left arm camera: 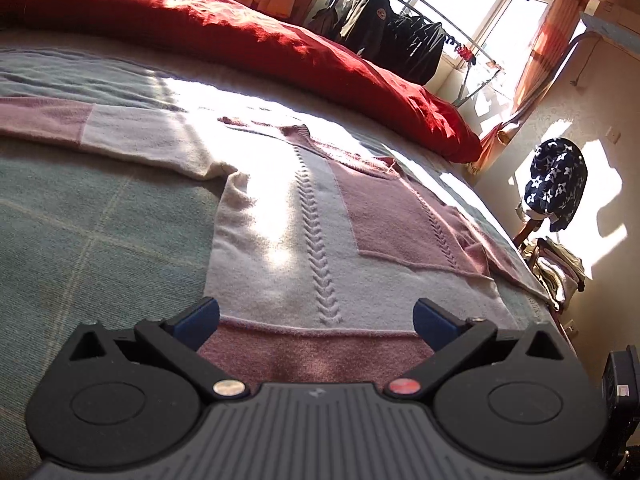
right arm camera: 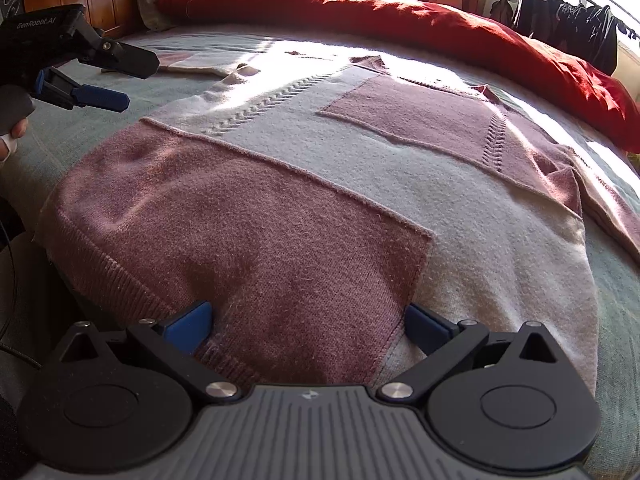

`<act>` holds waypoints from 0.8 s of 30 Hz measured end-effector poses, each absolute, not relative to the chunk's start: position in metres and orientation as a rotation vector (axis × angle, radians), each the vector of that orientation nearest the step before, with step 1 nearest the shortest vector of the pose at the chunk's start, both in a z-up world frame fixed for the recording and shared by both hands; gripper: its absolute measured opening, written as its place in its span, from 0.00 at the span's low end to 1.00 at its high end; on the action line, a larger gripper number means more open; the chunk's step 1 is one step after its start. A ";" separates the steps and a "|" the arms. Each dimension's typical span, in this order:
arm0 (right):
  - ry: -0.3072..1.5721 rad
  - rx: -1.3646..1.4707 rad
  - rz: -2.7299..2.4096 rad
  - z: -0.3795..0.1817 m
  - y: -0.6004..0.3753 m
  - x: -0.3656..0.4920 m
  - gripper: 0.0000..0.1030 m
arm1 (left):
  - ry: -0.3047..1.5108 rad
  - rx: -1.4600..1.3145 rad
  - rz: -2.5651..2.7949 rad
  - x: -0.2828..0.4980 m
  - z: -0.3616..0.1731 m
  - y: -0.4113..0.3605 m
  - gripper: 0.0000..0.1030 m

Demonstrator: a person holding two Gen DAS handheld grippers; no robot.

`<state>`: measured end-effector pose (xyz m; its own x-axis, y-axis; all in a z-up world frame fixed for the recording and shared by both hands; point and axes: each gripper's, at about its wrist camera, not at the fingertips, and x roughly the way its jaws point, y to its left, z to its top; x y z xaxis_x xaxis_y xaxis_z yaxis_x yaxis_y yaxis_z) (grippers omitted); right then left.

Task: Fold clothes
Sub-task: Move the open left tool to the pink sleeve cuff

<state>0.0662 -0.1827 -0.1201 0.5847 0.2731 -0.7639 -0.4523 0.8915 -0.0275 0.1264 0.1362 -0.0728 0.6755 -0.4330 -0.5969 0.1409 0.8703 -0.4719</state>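
My right tongs [right arm camera: 308, 326] stand spread wide and empty, low over the ribbed hem of the sweater [right arm camera: 320, 184], one finger on each side of the pink hem panel but pinching nothing. My left tongs [left arm camera: 316, 322] are likewise spread and empty at the hem's other end; in the right wrist view they hover [right arm camera: 120, 80] above the bedspread [right arm camera: 80, 120], just beside the sweater's left edge. The sweater lies flat, front up, on the bed, hem toward me, collar [left arm camera: 296, 132] toward the red duvet [left arm camera: 240, 32], one sleeve [left arm camera: 100, 128] stretched out to the left and the other sleeve [right arm camera: 608, 204] angled down along the right side. Risks, in my judgement: the knit is soft and thick, so a shallow bite could take only the top layer and the body would peel apart on lifting; a deep bite could catch the bedspread with it. If the two tongs close at unequal heights, the fold would run skewed. The hem sits near the bed's edge, so a pull toward me could drag it off. Strong sunlight washes out the middle of the sweater, making edges there hard to judge.
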 end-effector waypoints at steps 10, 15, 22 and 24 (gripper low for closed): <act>0.865 -0.210 0.413 -0.106 -0.176 0.089 1.00 | 0.708 -0.739 -0.045 0.185 -0.070 0.305 0.99; 0.855 -0.154 0.400 -0.094 -0.170 0.112 1.00 | 0.585 -0.898 0.074 0.222 -0.075 0.394 0.99; 0.876 -0.164 0.378 -0.096 -0.148 0.143 1.00 | 0.554 -0.996 0.201 0.284 -0.113 0.464 0.99; 0.887 -0.172 0.386 -0.098 -0.143 0.148 1.00 | 0.566 -1.020 0.218 0.296 -0.126 0.472 0.99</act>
